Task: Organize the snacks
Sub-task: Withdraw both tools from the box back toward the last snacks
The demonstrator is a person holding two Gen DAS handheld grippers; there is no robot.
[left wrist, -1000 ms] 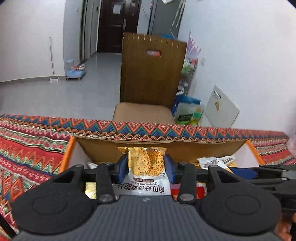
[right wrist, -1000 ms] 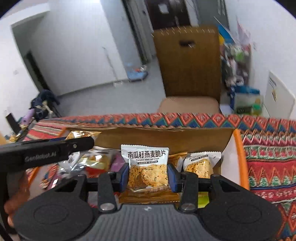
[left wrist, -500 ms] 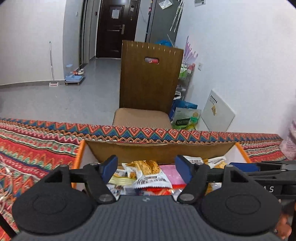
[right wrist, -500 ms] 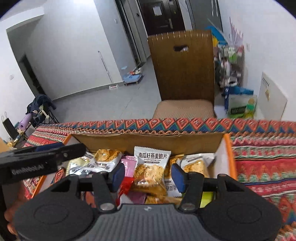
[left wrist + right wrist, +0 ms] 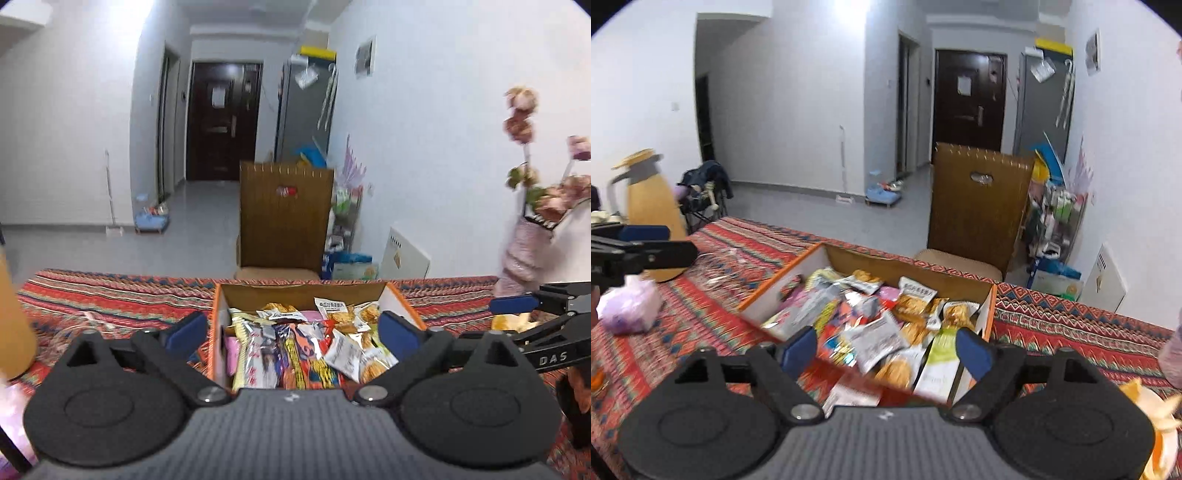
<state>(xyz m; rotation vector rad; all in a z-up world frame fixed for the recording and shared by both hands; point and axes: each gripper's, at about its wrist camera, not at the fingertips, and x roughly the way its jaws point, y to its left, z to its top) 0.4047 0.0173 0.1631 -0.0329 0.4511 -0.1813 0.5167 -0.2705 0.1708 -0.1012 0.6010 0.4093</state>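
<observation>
Both grippers are up above the snack box (image 5: 221, 306) with nothing in them: the left gripper (image 5: 293, 328) has its jaws spread wide and opening, and the right gripper (image 5: 884, 349) is opening too, with only air between the blue pads on each. That box is an open cardboard one with orange edges, sitting on a table covered by a red patterned tablecloth (image 5: 110, 295), and it's stuffed with a jumble of snack packets (image 5: 295, 343). At the far end of the pile you can make out a couple of white-topped oat crisp packets (image 5: 916, 295) with golden crisps printed on them, lying loose among the rest. From the right wrist view the box runs diagonally, with a green and white carton (image 5: 938, 362) tucked against its near right wall. Off to the left on the table there's a yellow thermos jug (image 5: 650, 210) and a crumpled purple bag (image 5: 629, 304). A brown chair (image 5: 284, 221) stands just behind the table's far edge, and some pink flowers (image 5: 521, 110) sit at the right. The right wrist view is a bit motion-blurred.
</observation>
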